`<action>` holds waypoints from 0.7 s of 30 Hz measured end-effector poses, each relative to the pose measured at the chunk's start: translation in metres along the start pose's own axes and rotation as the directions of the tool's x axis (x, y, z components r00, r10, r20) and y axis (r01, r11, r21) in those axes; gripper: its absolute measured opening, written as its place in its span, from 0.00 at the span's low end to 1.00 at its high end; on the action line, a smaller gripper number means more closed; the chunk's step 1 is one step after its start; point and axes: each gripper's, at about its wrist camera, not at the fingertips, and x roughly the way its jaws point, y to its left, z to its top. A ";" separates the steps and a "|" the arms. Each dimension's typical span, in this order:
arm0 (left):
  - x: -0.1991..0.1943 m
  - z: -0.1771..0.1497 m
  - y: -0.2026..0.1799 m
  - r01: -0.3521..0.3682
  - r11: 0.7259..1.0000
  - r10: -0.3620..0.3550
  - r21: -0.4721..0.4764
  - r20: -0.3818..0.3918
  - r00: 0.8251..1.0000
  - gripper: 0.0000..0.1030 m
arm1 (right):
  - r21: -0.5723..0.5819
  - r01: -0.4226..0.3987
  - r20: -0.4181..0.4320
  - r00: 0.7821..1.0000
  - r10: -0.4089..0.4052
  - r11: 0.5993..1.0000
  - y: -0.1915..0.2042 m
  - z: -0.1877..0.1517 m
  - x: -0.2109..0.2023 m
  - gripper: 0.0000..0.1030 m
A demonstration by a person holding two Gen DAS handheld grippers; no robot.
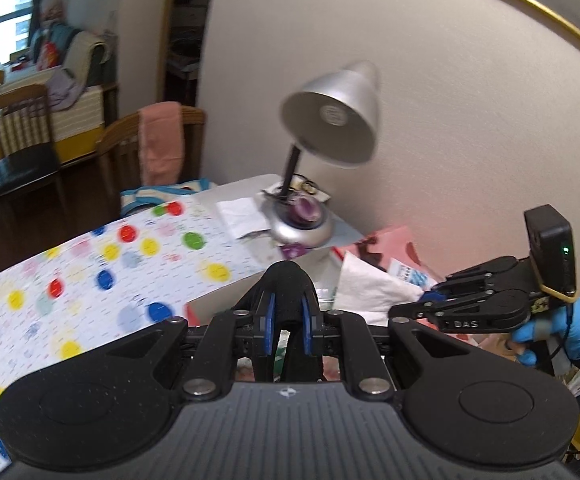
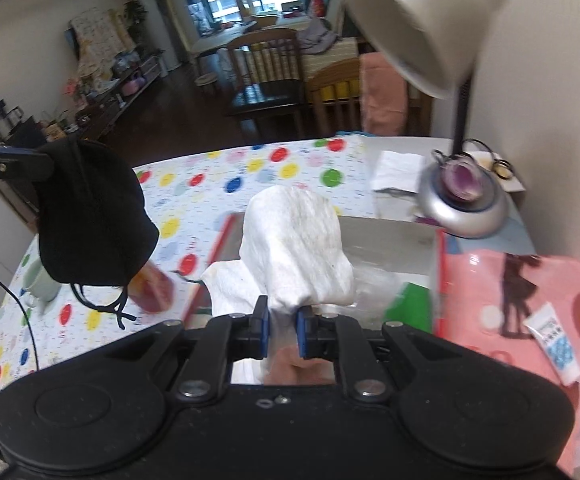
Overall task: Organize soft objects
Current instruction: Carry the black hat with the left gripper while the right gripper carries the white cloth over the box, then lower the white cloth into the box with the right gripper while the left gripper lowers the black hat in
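Observation:
My left gripper (image 1: 288,316) is shut on a black soft cloth (image 1: 288,284), which bulges up between its blue pads. In the right wrist view that black cloth (image 2: 90,212) hangs in the air at the left, with thin cords dangling below it. My right gripper (image 2: 282,334) is shut on a white cloth (image 2: 296,244), held up above the table. In the left wrist view the right gripper (image 1: 414,308) reaches in from the right, gripping the white cloth (image 1: 370,284).
A table carries a polka-dot cloth (image 2: 250,176), a silver desk lamp (image 2: 462,200) near the wall, a pink spotted bag (image 2: 510,292), a small tube (image 2: 554,348), a mug (image 2: 40,284) and a red item (image 2: 156,288). Wooden chairs (image 2: 274,76) stand beyond.

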 end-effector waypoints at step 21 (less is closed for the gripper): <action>0.169 0.003 -0.046 0.000 1.000 -0.003 -0.014 -0.185 0.983 0.13 | -0.060 0.048 -0.151 0.987 -0.057 0.997 -0.046 -0.027 0.060 0.12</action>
